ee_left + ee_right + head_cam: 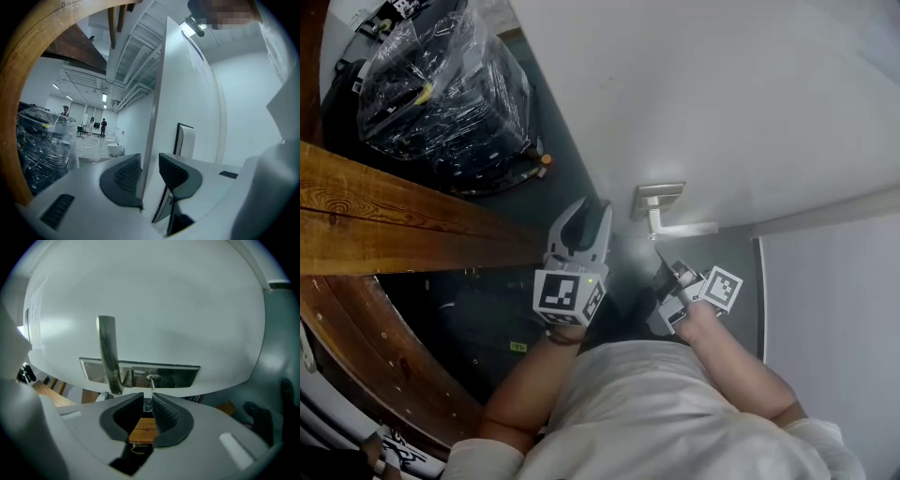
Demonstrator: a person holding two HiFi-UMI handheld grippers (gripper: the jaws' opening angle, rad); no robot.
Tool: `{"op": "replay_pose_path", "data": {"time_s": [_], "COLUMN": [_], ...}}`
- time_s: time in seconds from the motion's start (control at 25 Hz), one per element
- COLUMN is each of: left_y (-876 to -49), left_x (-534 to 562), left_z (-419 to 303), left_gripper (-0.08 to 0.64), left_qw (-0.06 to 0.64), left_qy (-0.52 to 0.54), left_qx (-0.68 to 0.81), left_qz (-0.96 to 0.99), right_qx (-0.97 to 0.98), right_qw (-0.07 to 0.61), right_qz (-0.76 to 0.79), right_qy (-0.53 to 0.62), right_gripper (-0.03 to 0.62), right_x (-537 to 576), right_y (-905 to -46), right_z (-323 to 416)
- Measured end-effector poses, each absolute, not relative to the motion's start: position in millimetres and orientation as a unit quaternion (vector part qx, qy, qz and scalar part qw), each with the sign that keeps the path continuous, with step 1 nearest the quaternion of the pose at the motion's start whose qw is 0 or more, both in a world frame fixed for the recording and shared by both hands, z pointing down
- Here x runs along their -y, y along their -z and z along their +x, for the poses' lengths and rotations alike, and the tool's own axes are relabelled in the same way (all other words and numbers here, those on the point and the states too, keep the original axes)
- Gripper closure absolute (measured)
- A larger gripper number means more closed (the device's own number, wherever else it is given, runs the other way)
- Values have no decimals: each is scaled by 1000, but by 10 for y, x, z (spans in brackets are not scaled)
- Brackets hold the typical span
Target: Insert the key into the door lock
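Observation:
The white door [694,84] stands open, seen from above. It carries a metal lock plate [659,197] with a lever handle [682,229]. My left gripper [589,208] is shut on the door's free edge [152,140], one pad on each face. My right gripper [664,270] sits just below the handle. In the right gripper view the thin key [151,384] runs from the round keyhole [151,378] in the plate [173,375] back between the right gripper's [147,401] pads, which close on it. The lever [108,352] hangs left of the keyhole.
A thick wooden beam [394,216] and a curved wooden frame [366,356] lie left of the door. A black load wrapped in clear plastic [441,84] stands beyond them. A white wall panel [834,309] is at the right. People stand far off in the hall [103,125].

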State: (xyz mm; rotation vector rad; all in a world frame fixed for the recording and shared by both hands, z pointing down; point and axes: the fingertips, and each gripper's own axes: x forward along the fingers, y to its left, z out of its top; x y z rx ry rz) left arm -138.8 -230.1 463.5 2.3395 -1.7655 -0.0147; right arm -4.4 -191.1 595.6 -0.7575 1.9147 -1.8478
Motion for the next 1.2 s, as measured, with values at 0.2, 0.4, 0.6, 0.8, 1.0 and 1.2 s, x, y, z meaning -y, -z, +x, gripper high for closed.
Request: {"op": "replay_pose_path", "data": {"time_s": [0.2,0.4,0.6,0.8,1.0,1.2], "left_y": [-4531,-4226,-3838,-3487,-3285,-3189], "left_x": [2083,1870,1686,1626,1624,1616], "left_z": [-1387,-1302,-1207,-1123,-1026,-935], "left_gripper": [448,450,520,554,554,554], "left_qw": [102,89,72,52,46,35], "left_qy": [0,10,24,28,23,20], "left_qx": [606,609,618,628,636,634], "left_qz": [789,788,782,776,770,773], "right_qx": [-744,-813,-878,-940,-953,-948], "right_qw": [141,118,103,74,34,21], "right_qz": [-268,-262,-250,-254,-293,-314], "right_qy": [596,507,396,214,71,43], "right_gripper": [558,586,591,591,591,592], "right_x": [1737,1689,1650,1654,1661,1697], "right_y": [-5596,-4982,-4287,-3612,-3258,-3217], "right_z": [37,90,66,-40,-112,-131]}}
